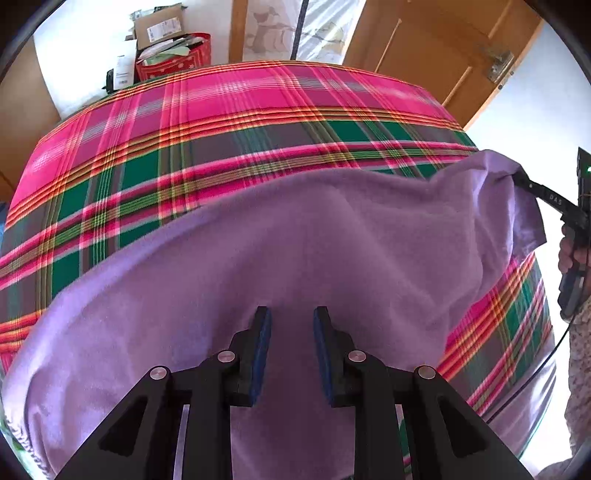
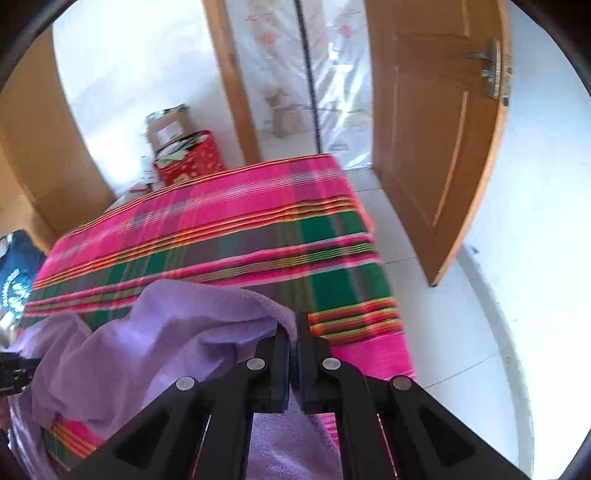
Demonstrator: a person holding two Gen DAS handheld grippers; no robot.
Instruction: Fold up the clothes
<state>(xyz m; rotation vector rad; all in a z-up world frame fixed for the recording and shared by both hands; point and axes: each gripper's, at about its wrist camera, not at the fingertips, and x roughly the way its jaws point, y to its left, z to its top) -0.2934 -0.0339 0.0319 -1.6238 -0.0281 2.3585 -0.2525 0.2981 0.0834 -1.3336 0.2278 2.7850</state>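
A lilac fleece garment (image 1: pixel 295 240) lies spread over the near half of a table with a pink and green plaid cloth (image 1: pixel 229 110). My left gripper (image 1: pixel 292 325) hovers over the garment's near middle, open, with only fabric showing between its blue pads. The garment's right corner is lifted off the table, pinched by my right gripper (image 1: pixel 519 177), which a hand holds at the right edge. In the right wrist view the right gripper (image 2: pixel 293 326) is shut on a fold of the lilac garment (image 2: pixel 166 332), which hangs down to the left. Part of the left gripper (image 2: pixel 13 373) shows at the left edge.
Past the table's far edge stand a red gift bag (image 1: pixel 173 61) and a cardboard box (image 1: pixel 159 24) on the floor. An open wooden door (image 2: pixel 436 129) is at the right, over white floor tiles (image 2: pixel 461 350). A dark printed cloth (image 2: pixel 16 277) lies at the far left.
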